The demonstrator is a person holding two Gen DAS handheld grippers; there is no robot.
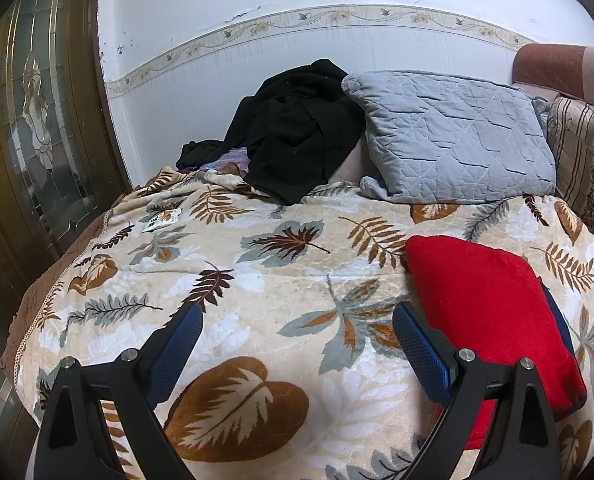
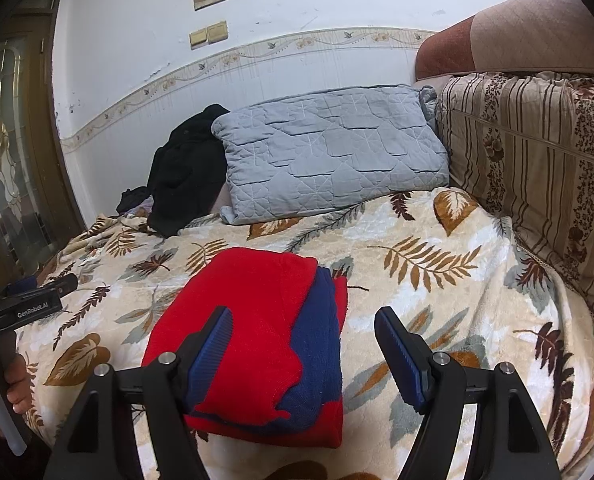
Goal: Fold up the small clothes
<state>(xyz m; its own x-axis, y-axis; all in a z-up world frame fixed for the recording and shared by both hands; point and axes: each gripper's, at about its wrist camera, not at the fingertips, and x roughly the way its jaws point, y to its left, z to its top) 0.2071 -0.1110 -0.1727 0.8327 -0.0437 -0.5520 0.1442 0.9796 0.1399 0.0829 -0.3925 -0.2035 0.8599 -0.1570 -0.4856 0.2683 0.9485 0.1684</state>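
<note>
Clothes (image 2: 253, 344) lay folded in a neat red and blue pile on the bed (image 2: 437, 280); both grippers (image 1: 297, 334) (image 2: 303, 334) hung wide and empty, maybe finished.

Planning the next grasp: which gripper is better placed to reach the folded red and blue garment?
Right, probably. The right gripper hangs open directly over the red and blue garment; the left gripper, also open, points at bare blanket beside it.

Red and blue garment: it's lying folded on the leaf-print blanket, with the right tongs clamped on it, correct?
Not quite. The red and blue garment does lie folded on the leaf-print blanket, but the right tongs are open and grip nothing; the right wrist view shows both pads clear of the cloth.
</note>
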